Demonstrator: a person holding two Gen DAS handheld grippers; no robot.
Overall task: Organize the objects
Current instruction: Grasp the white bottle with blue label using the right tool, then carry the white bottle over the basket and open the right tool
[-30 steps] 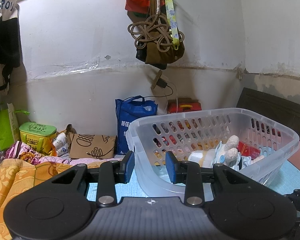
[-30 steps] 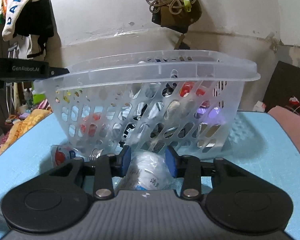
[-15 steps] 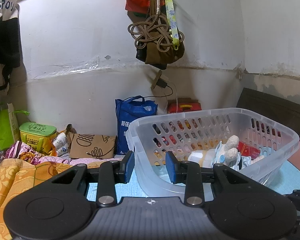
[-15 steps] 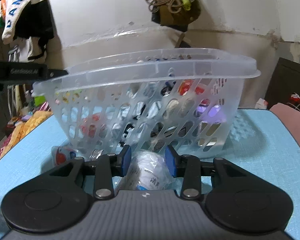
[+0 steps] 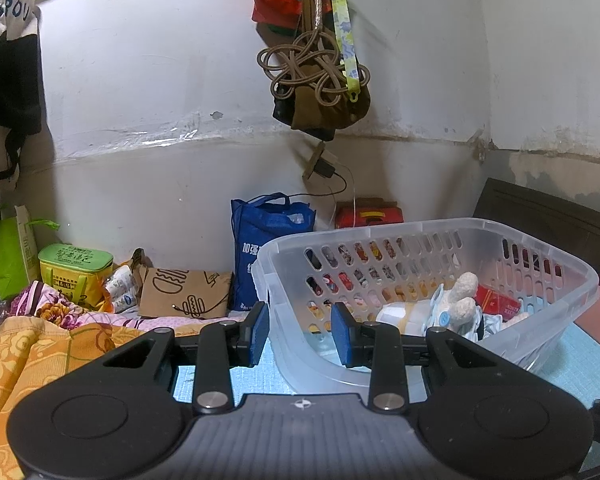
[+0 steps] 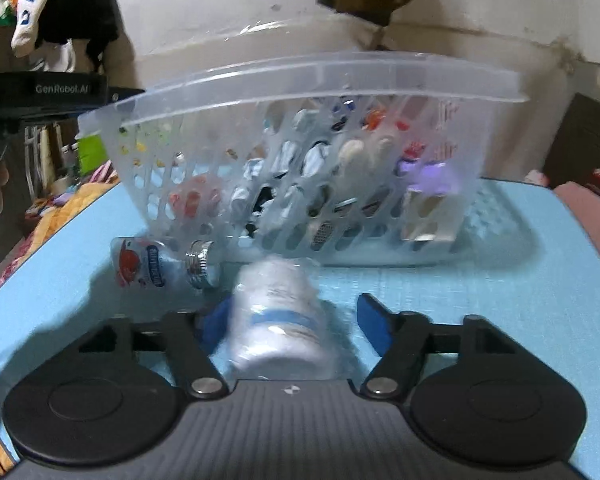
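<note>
A clear perforated plastic basket [image 6: 312, 84] stands on the light blue mat [image 6: 480, 292]; it also shows in the left wrist view [image 5: 532, 256], holding a plush toy [image 5: 460, 300], a red box [image 5: 498, 302] and other items. My right gripper [image 6: 294, 326] is open, jaws spread wide around a white plastic-wrapped bundle [image 6: 278, 312] lying on the mat between them, blurred. A small bottle with a silver cap [image 6: 160, 266] lies on its side by the basket's base, left of the bundle. My left gripper [image 5: 300, 334] is partly open and empty, jaws straddling the basket's near corner.
An orange patterned blanket [image 5: 28, 356] lies left of the mat. Against the wall stand a blue bag [image 5: 268, 232], a brown paper bag [image 5: 184, 292], a green-lidded box [image 5: 76, 270] and a red box [image 5: 370, 214]. Bags and cord hang above [image 5: 320, 72]. A pink cushion [image 6: 592, 216] lies right.
My right gripper has opened wide and let go of the white bundle, which now lies loose between the jaws. The view has pulled back and lifted slightly. The left gripper has not moved.
</note>
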